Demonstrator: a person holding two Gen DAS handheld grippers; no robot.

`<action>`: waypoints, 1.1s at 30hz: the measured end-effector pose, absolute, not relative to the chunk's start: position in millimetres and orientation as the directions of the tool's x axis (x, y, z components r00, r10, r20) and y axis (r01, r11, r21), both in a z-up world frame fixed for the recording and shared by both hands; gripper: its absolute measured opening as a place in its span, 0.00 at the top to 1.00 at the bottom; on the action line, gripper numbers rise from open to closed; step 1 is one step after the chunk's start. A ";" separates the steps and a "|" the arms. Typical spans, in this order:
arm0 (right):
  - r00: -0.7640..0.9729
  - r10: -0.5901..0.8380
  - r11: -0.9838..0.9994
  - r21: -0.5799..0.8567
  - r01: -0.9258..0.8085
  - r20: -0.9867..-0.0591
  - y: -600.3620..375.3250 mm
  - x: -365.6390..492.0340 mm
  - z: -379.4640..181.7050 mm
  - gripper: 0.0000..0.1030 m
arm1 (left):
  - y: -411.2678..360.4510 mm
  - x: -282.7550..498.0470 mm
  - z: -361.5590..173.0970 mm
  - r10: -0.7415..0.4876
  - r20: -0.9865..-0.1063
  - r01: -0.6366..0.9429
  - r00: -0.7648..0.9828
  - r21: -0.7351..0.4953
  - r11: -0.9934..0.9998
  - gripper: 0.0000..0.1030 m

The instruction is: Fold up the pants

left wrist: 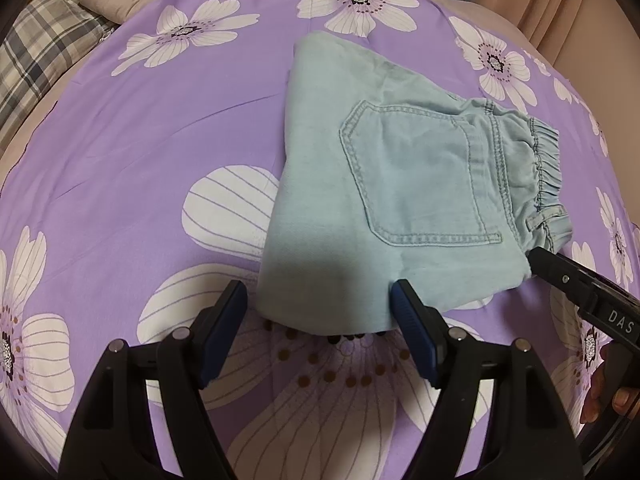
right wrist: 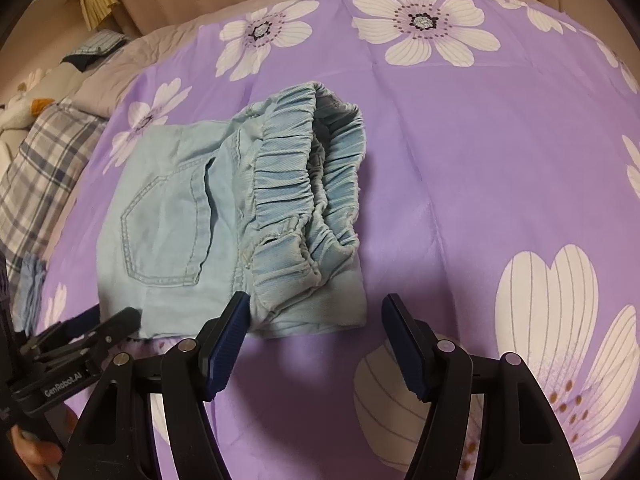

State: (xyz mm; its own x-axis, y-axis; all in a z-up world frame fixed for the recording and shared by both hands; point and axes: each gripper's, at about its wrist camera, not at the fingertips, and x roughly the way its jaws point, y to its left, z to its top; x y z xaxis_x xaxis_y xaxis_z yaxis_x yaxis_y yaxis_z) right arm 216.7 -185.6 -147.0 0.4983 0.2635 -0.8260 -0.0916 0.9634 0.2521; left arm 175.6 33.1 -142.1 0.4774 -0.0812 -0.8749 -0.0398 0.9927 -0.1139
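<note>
Denim pants [left wrist: 384, 184], folded, just ahead of L fingers [left wrist: 320, 300] & R fingers [right wrist: 316, 316], both open, empty.

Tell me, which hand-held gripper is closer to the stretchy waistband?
Right. The right hand-held gripper sits open just before the waistband end of the pants; the left hand-held gripper is open at the folded end, away from it.

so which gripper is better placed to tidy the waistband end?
Right, probably. The right gripper is open at the near edge by the waistband; the left gripper sits at the opposite, folded end of the pants.
</note>
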 end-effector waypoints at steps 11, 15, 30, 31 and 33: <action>0.513 0.237 0.971 0.213 -0.107 -0.825 -184.1 216.8 -146.0 0.35 | 33.1 173.9 -142.8 -0.082 -0.874 -0.033 0.478 -0.111 0.993 0.27; 0.510 0.248 0.968 0.228 -0.102 -0.823 -185.5 217.0 -147.3 0.35 | 32.0 173.3 -142.9 -0.077 -0.873 -0.030 0.482 -0.105 0.994 0.27; 0.510 0.244 0.969 0.227 -0.096 -0.825 -184.2 214.9 -147.3 0.33 | 31.2 174.3 -143.4 -0.071 -0.872 -0.030 0.484 -0.098 0.995 0.26; 0.510 0.245 0.969 0.228 -0.097 -0.824 -184.3 214.8 -147.4 0.33 | 31.0 174.0 -143.5 -0.071 -0.873 -0.031 0.483 -0.098 0.995 0.26; 0.510 0.245 0.969 0.229 -0.096 -0.824 -184.0 214.7 -147.3 0.33 | 31.0 174.1 -143.3 -0.071 -0.873 -0.031 0.482 -0.098 0.995 0.26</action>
